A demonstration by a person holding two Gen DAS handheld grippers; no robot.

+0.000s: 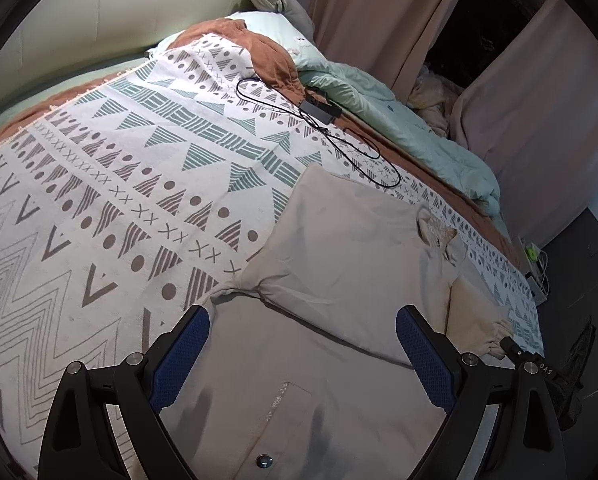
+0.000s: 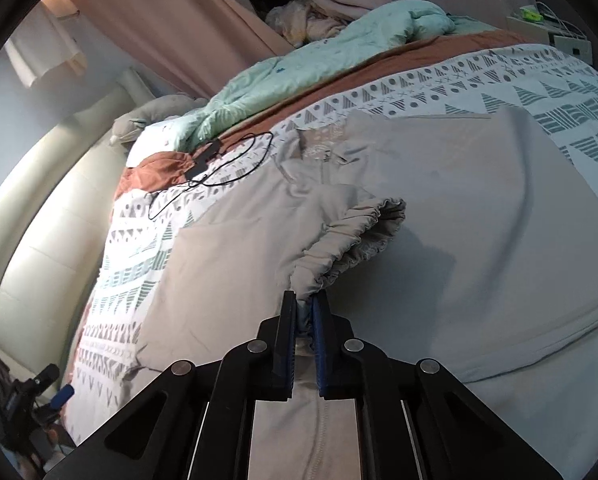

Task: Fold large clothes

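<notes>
A large beige garment [image 1: 339, 240] lies spread on the patterned bedspread [image 1: 99, 200], with a pocket and a snap button near me. My left gripper [image 1: 303, 356] hovers just above it, open, its blue pads [image 1: 183, 356] wide apart with nothing between them. In the right wrist view my right gripper [image 2: 305, 308] is shut on the garment's sleeve, just behind the gathered elastic cuff [image 2: 363, 232]. The sleeve is lifted over the garment's body [image 2: 479, 200]. The right gripper's tip [image 1: 513, 346] with the cuff shows at the far right of the left wrist view.
A black cable with its adapter [image 1: 319, 110] lies on the bedspread beyond the garment. A mint duvet [image 1: 419, 128] is bunched along the bed's far side, below pink curtains [image 1: 379, 12]. The bed's edge and dark floor [image 1: 579, 248] are at the right, the padded headboard [image 2: 39, 200] at the left.
</notes>
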